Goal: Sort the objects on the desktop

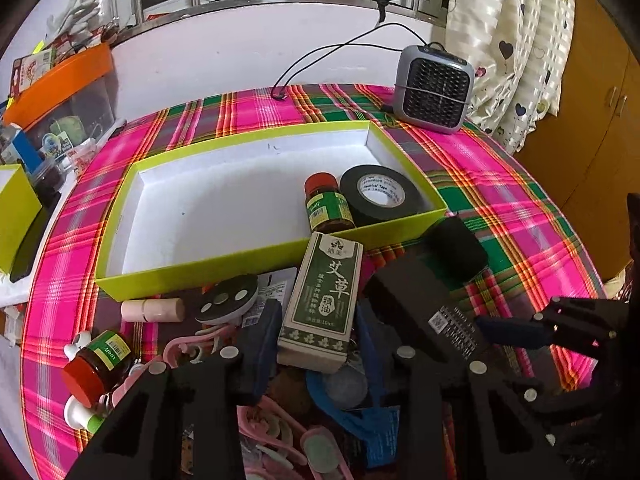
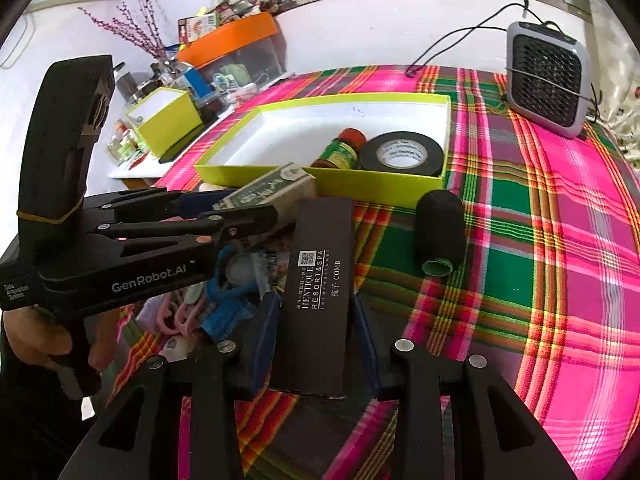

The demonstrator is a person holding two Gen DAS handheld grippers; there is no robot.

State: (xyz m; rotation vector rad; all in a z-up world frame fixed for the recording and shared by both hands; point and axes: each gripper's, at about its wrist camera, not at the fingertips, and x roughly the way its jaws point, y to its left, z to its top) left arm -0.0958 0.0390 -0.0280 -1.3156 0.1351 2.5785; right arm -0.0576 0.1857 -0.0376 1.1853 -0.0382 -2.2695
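Your left gripper (image 1: 320,332) clamps the green mugwort-oil box (image 1: 322,304), lifted just before the yellow tray (image 1: 208,268). Your right gripper (image 2: 316,316) clamps the dark comb box (image 2: 318,292) beside it. Inside the tray: a brown bottle (image 1: 328,206) and black tape roll (image 1: 380,196).

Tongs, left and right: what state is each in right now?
Left tongs: closed on the green herbal-oil box.
Right tongs: closed on the dark comb box.

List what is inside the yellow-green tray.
The yellow-green tray holds a red-capped bottle and a black tape roll. Its near wall hides the floor strip directly behind it.
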